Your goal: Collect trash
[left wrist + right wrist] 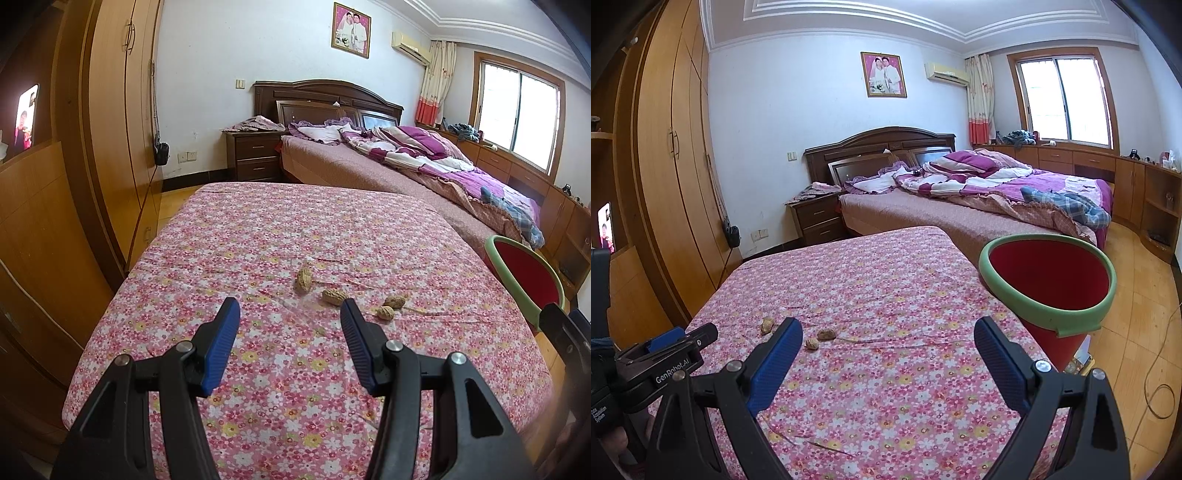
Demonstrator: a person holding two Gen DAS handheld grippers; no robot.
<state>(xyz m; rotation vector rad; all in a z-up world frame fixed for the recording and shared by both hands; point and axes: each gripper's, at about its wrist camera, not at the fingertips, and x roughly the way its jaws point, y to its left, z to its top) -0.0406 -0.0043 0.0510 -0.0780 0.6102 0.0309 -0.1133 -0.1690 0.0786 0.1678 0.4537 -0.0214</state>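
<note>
Hovering with both the left gripper [290, 314] and right gripper [888, 332] spread and empty, the nearest peanut [334, 296] at centre frame wants a low, centred pinch before the red bin [1049, 280].

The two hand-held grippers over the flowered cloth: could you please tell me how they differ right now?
The right hand-held gripper stands wider open than the left hand-held gripper. The left one points at the peanut shells; the right one points at bare flowered cloth, with the shells off to its left. The red bin stands close beside the right one, farther from the left. Both have blue pads, are open and hold nothing.
</note>
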